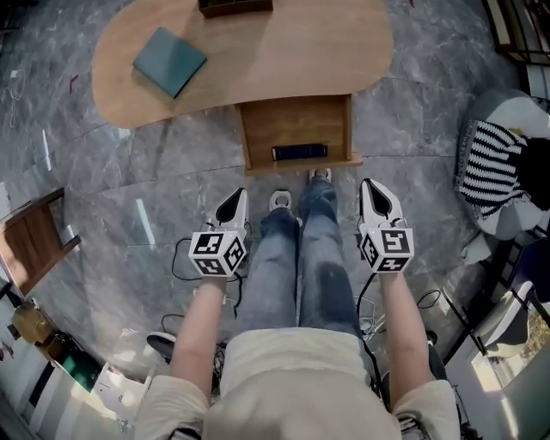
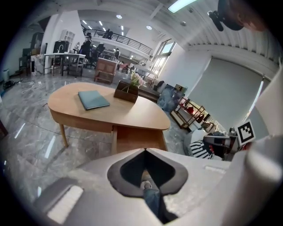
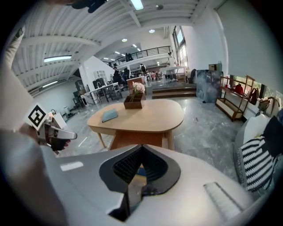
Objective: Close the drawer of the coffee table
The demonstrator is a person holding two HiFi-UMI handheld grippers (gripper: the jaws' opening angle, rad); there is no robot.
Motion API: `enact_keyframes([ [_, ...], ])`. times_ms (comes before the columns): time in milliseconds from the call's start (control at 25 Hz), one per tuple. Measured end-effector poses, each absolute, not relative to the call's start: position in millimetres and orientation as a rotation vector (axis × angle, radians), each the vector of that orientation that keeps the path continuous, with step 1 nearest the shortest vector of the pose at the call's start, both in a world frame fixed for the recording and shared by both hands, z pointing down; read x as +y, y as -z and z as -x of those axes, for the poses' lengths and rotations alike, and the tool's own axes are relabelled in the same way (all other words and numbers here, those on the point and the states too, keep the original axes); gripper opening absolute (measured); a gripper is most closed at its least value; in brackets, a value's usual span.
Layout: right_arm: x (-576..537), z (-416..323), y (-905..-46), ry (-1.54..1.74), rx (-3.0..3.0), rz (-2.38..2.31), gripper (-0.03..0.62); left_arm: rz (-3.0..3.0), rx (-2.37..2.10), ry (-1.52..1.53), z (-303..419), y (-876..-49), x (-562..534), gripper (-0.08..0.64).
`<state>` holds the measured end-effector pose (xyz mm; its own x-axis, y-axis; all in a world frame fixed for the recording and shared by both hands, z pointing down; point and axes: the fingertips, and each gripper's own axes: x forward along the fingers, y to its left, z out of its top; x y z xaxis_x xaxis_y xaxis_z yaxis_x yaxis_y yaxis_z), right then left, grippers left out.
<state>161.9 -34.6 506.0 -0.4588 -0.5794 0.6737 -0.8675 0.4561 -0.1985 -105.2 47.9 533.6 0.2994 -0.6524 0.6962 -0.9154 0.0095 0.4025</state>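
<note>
Clearly the drawer (image 1: pixel 296 129) of the coffee table (image 1: pixel 284 51) is open: it stands pulled out from under the table's near edge toward the person, and a flat dark blue thing (image 1: pixel 299 152) lies inside it against the front panel. On the wooden tabletop a teal book (image 1: pixel 169 61) lies toward the left end, and a dark box (image 1: pixel 235 7) sits at the far edge; in the left gripper view that box holds pale flowers. The table stands on a grey marble floor (image 1: pixel 112 172). The person's legs in blue jeans (image 1: pixel 301 258) reach toward the drawer, with one white shoe (image 1: pixel 320 175) just at its front and the other a little further back. The left gripper (image 1: pixel 238 199) hangs beside the left knee and the right gripper (image 1: pixel 369 189) beside the right knee. Both point forward and down at the floor in front of the drawer, and both are short of it, touching nothing. In each gripper's own view the jaws are pressed together with nothing between them, and the drawer's opening shows just beyond their tips. A black-and-white striped cushion (image 1: pixel 494 168) lies on a seat at the right, well apart from the table, and a brown wooden chair (image 1: pixel 30 236) stands at the left.
</note>
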Motion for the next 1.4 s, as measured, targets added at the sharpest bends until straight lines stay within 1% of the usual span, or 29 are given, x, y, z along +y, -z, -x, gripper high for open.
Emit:
enact_keyframes([
  [240, -30.6, -174.6, -584.4, -0.739, -2.093, -1.142, 0.002, -1.659, -1.403, -0.433, 108.3, -599.7, 55.8, 0.002],
  [360, -29.5, -178.7, -619.0, -0.736, -2.055, -1.118, 0.002, -1.641, -1.379, -0.481, 110.2, -632.7, 58.2, 0.023],
  [440, -30.1, -180.5, -638.7, -0.724, -2.031, -1.101, 0.028, -1.629, -1.368, -0.533, 112.9, -652.4, 61.0, 0.06],
  [600, -30.1, -184.0, -670.0, -0.697, -1.995, -1.048, 0.091, -1.604, -1.331, -0.64, 116.3, -688.3, 72.8, 0.096],
  [720, -29.6, -187.4, -693.0, -0.689, -1.966, -1.004, 0.144, -1.586, -1.298, -0.69, 118.5, -712.5, 81.4, 0.155],
  [880, -27.8, -195.1, -719.6, -0.669, -1.925, -0.951, 0.173, -1.578, -1.27, -0.749, 119.8, -736.9, 88.4, 0.213],
  [1000, -24.7, -202.5, -736.7, -0.626, -1.891, -0.894, 0.199, -1.573, -1.282, -0.793, 121.2, -752.9, 90.1, 0.22],
  [1160, -20.8, -212.6, -757.8, -0.561, -1.843, -0.83, 0.247, -1.578, -1.262, -0.859, 118.1, -775.1, 90.9, 0.279],
  [1400, -20.8, -223.7, -793.5, -0.539, -1.758, -0.779, 0.255, -1.598, -1.215, -0.995, 114.8, -804.2, 89.0, 0.324],
])
